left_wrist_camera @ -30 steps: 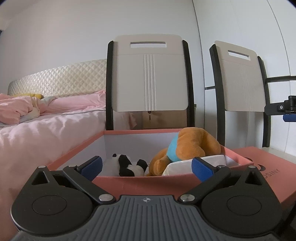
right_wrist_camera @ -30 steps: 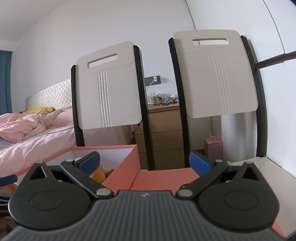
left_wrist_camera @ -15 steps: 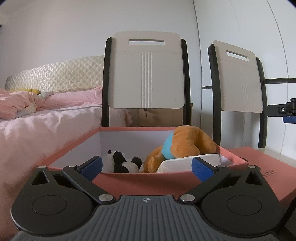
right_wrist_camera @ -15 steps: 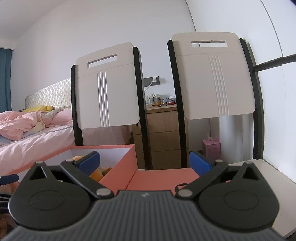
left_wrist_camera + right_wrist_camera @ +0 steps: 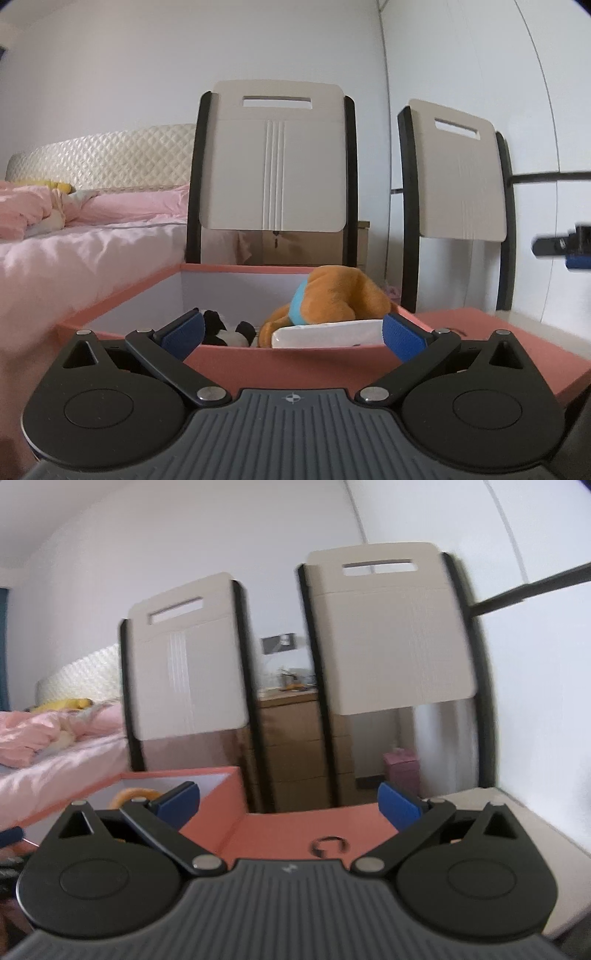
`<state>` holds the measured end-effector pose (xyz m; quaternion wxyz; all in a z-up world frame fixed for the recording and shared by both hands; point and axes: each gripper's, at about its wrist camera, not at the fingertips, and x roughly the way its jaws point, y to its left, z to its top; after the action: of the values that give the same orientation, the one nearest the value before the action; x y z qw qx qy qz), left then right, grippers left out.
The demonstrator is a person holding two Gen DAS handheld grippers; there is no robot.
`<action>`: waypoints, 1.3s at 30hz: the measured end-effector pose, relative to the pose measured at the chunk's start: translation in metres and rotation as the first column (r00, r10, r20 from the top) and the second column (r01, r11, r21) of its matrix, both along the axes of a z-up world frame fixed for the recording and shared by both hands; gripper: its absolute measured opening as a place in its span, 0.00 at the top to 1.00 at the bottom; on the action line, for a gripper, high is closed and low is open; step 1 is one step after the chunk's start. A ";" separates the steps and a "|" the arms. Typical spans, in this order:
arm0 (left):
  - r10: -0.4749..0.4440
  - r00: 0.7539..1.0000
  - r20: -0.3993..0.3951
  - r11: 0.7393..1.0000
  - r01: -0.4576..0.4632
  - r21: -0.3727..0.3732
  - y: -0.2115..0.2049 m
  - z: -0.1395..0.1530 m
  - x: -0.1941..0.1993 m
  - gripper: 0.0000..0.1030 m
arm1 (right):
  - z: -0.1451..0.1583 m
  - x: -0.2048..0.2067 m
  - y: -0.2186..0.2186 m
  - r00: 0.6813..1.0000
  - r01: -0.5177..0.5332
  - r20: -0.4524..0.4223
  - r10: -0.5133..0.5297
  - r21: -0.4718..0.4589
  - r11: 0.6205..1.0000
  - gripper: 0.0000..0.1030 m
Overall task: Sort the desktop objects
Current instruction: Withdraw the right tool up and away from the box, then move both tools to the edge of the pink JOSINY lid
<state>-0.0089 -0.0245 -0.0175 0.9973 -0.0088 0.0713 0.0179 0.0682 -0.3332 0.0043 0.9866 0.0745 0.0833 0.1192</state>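
A coral-pink open box [image 5: 288, 363] stands right in front of my left gripper [image 5: 291, 334], which is open and empty at its near wall. Inside lie an orange plush dog with a blue collar [image 5: 332, 295], a small panda plush [image 5: 229, 330] and a white packet [image 5: 325, 334]. The box's pink lid [image 5: 517, 339] lies flat to its right. My right gripper [image 5: 290, 803] is open and empty, above the lid [image 5: 314, 823], with the box [image 5: 207, 779] at its left. A dark ring mark [image 5: 328, 845] shows on the lid.
Two white folding chair backs [image 5: 275, 162] [image 5: 458, 173] stand behind the box. A bed with pink bedding [image 5: 74, 236] is at the left. A wooden drawer unit [image 5: 291, 749] and a pink carton [image 5: 400, 766] stand behind the chairs. White table edge [image 5: 517, 819] at right.
My left gripper has dropped slightly and the box sits lower in its view. My right gripper has swung, blurring its view, and more of the lid shows between its fingers.
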 end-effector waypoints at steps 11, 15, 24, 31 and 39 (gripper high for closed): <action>-0.079 0.996 -0.033 0.997 0.079 0.016 -0.049 -0.026 -0.023 0.00 | -0.039 -0.019 -0.078 0.989 0.084 -0.115 -0.091 -0.070 0.994 0.00; -0.163 0.980 -0.116 0.984 0.169 0.047 -0.069 -0.047 -0.014 0.00 | -0.055 -0.014 -0.105 0.974 0.089 -0.215 -0.077 0.044 0.995 0.00; -0.263 0.943 -0.206 0.959 0.278 0.047 -0.100 -0.071 -0.001 0.00 | -0.085 0.009 -0.104 0.971 -0.004 -0.240 -0.010 -0.055 0.998 0.00; -0.300 0.919 -0.257 0.948 0.318 0.028 -0.111 -0.085 0.009 0.00 | -0.096 0.017 -0.120 0.970 0.013 -0.242 -0.015 -0.010 1.000 0.00; -0.307 0.915 -0.260 0.935 0.342 0.100 -0.123 -0.091 0.003 0.00 | -0.104 0.019 -0.122 0.950 0.010 -0.311 0.000 0.030 0.999 0.00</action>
<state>-0.0059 -0.1473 -0.1080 0.9683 0.0768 0.1906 -0.1420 0.0868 -0.4553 -0.0997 0.9601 0.1082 0.2356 0.1045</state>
